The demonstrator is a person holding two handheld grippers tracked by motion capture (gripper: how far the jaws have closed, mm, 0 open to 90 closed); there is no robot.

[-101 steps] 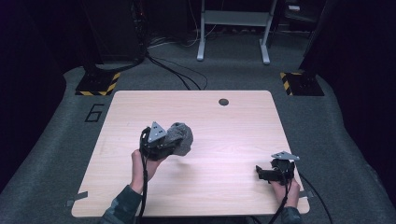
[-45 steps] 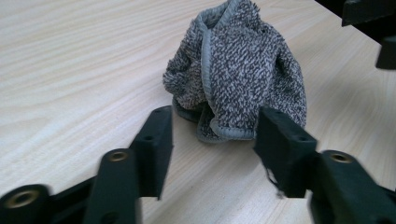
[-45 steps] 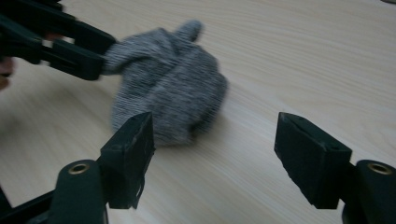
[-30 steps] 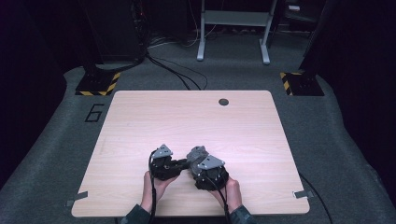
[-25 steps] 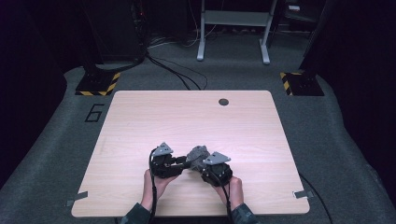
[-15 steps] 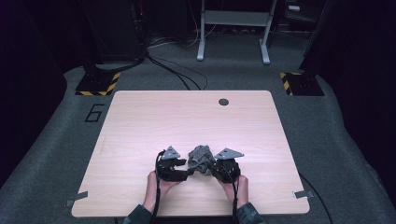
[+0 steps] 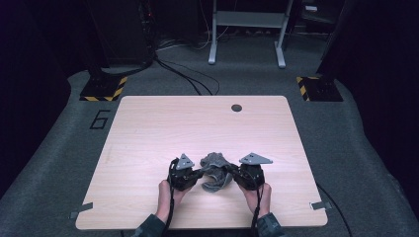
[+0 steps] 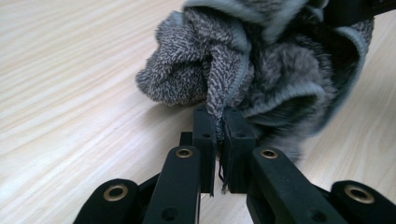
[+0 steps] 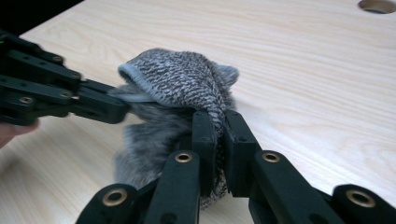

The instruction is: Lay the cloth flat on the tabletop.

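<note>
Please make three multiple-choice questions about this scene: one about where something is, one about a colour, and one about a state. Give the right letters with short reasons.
1. Where on the table does the cloth lie?
A. near the person's edge, between the two grippers
B. at the far edge, beside the round hole
C. at the far left corner

2. What colour is the cloth?
A. red
B. grey
C. yellow

3. How does the left gripper meet the cloth?
A. it hangs open above it
B. its jaws are shut on a fold
C. it lies apart from it

Answers: 1 A, the cloth sits between the left gripper and the right gripper close to the hands. 2 B, the fuzzy fabric is grey. 3 B, the black jaws pinch a fold.
</note>
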